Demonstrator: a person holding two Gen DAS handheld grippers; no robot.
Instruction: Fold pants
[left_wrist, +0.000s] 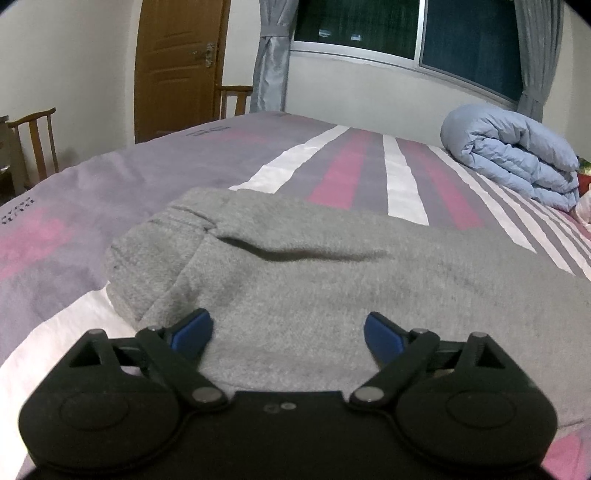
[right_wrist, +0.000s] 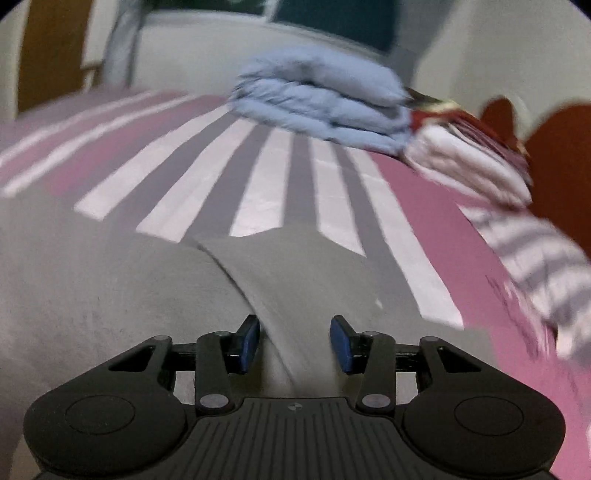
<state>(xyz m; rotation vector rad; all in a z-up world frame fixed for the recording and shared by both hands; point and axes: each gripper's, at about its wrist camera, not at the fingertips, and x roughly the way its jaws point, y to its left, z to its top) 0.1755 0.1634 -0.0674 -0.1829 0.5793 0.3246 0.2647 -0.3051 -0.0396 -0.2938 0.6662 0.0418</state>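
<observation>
The grey sweatpants (left_wrist: 295, 266) lie spread across the near part of the bed (left_wrist: 92, 192), over its pink, purple and white striped cover, running left to right under both cameras. In the left wrist view the elastic waistband end sits at the far left of the cloth, with a soft crease crossing the fabric just beyond the fingers. In the right wrist view a seam or folded edge runs diagonally from the far middle down between the blue pads.

The left gripper (left_wrist: 288, 332) is wide open and holds nothing; it hovers low over the near edge of the fabric. The right gripper (right_wrist: 294, 339) is also parted, somewhat less widely, and empty, with the ridge of cloth lying between its fingers. That view is blurred by motion, so whether the pads touch the cloth I cannot tell.

The step looks like taking hold of the near edge at two places to fold the pants over. To do it well, each gripper should go low enough to catch every layer, pinch right at the edge and not in mid-panel, and lift both ends level so the far crease is not dragged. The rolled light blue duvet (left_wrist: 517, 155) lies well apart at the far right, clear of the fold
</observation>
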